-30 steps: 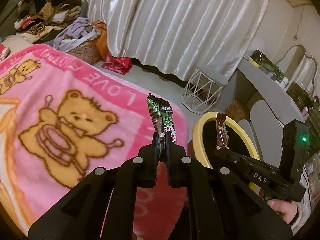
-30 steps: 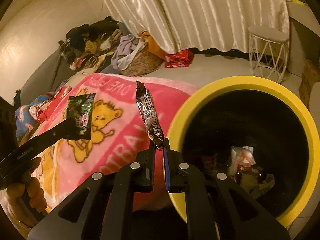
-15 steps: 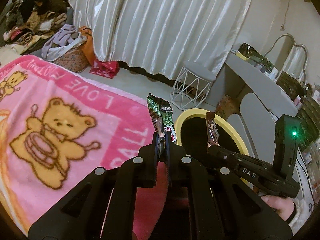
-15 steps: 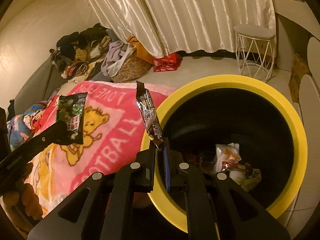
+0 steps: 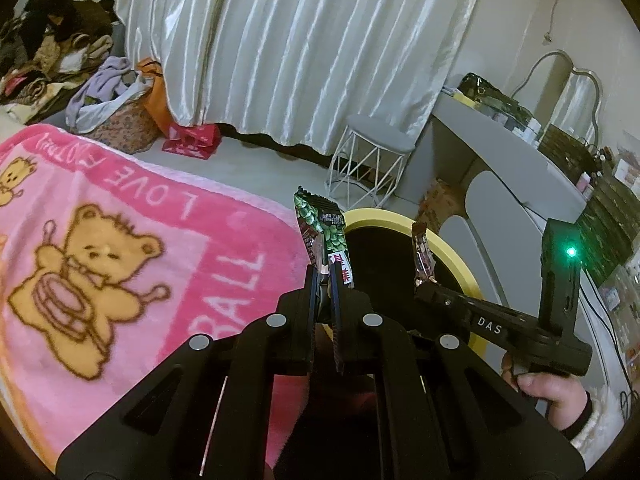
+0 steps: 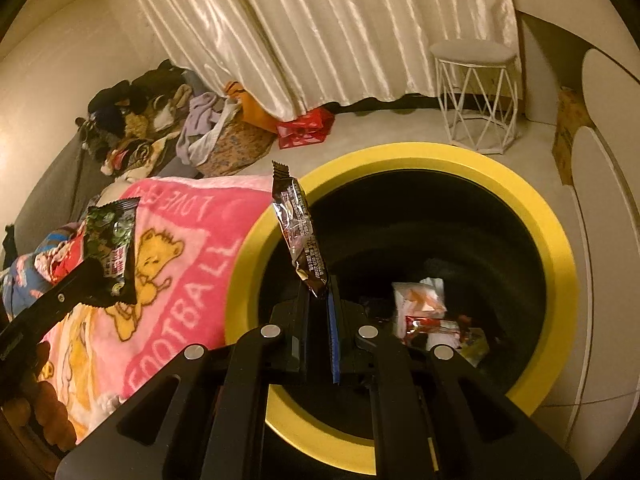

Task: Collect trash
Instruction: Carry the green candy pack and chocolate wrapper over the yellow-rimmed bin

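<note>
My left gripper (image 5: 325, 280) clamped tight on green snack wrapper (image 5: 320, 226), over pink bear blanket (image 5: 120, 248) edge. My right gripper (image 6: 319, 296) pinches brown bar wrapper (image 6: 298, 236) above yellow-rimmed bin (image 6: 560, 248). Wrappers already inside; both drops left, I judge.

Both grippers, the left gripper (image 5: 325, 280) and the right gripper (image 6: 319, 296), are matte black plastic with round silver screws, the right one lettered "DAS" in white with a green light, gripped by a bare hand (image 5: 548, 396) in a dark cuff.
</note>
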`<state>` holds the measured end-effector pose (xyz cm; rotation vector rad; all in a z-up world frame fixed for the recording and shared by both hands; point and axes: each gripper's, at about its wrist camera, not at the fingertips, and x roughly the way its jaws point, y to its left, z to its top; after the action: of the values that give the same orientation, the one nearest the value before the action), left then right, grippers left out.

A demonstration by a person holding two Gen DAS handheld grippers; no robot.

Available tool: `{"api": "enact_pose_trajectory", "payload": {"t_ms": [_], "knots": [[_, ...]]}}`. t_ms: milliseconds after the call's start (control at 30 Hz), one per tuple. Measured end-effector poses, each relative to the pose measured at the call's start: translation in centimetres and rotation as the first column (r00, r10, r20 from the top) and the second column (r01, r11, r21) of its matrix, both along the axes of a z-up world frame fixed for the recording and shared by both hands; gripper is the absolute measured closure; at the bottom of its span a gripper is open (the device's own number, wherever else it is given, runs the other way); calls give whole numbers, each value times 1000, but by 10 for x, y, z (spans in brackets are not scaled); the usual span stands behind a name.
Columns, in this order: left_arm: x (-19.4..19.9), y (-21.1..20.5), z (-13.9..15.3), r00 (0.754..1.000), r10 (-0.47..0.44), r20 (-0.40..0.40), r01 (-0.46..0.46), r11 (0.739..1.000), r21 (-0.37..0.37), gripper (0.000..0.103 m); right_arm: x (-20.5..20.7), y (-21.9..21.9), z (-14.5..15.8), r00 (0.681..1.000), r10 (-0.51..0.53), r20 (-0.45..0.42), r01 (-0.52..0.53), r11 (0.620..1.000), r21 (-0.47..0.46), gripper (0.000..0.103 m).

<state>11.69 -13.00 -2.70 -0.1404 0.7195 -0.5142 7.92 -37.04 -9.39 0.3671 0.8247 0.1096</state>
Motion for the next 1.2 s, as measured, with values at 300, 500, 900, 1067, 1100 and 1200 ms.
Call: {"api": "enact_pose_trajectory", "payload": {"t_ms": [300,500,900,1067,1100,1200], "knots": [[-2,-18,-2,999,-42,-1,42,999,21,99,-7,-21,-4,999,-45,-17,45,999,9,95],[-2,-33,-7,997,-69,-15,70,997,38,99,-8,-31,-9,997,-62,-34,63,998,21,95],[2,-55,-24,991,-117,-57,120,992,49,99,-13,-49,-15,993,-101,-63,105,993,51,92],[8,-65,-35,987,-136,-91,141,988,56,99,-14,-51,-16,993,-101,-66,105,993,54,90],[9,-67,-36,986,-140,-95,146,987,61,99,-14,-51,-16,993,-100,-67,104,993,53,90],[13,-73,-41,982,-152,-108,161,984,71,99,-15,-51,-17,992,-105,-69,109,993,53,89]]}}
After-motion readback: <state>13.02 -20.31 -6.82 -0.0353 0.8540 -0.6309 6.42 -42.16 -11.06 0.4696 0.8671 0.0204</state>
